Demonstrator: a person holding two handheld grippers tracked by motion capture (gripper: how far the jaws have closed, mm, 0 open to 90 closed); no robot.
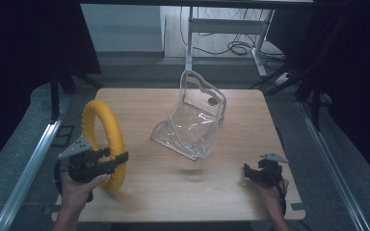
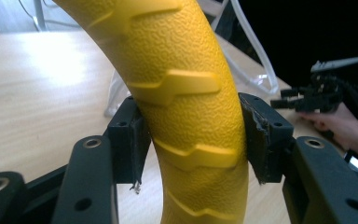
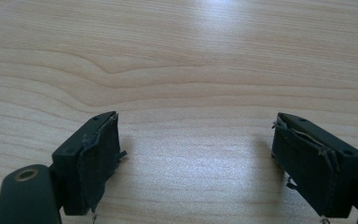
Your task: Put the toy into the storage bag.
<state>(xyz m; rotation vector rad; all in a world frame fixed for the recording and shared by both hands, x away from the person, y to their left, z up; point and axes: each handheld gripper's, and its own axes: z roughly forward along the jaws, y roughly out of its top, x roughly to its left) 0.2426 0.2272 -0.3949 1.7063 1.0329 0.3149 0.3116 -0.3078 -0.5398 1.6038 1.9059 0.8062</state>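
Yellow ring (image 2: 186, 93) clamped between left gripper (image 2: 193, 140) fingers (image 2: 130, 140), standing upright at table (image 1: 231, 187) left side, lower edge apparently just off the wood. Right gripper (image 3: 196, 154) fingers spread, nothing between them, near right edge. Clear plastic bag (image 1: 192, 120) mid-table, apart

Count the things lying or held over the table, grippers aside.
2. The yellow ring stands upright at the left, clamped in the left gripper. The clear plastic bag sits near the table's middle, toward the far edge.
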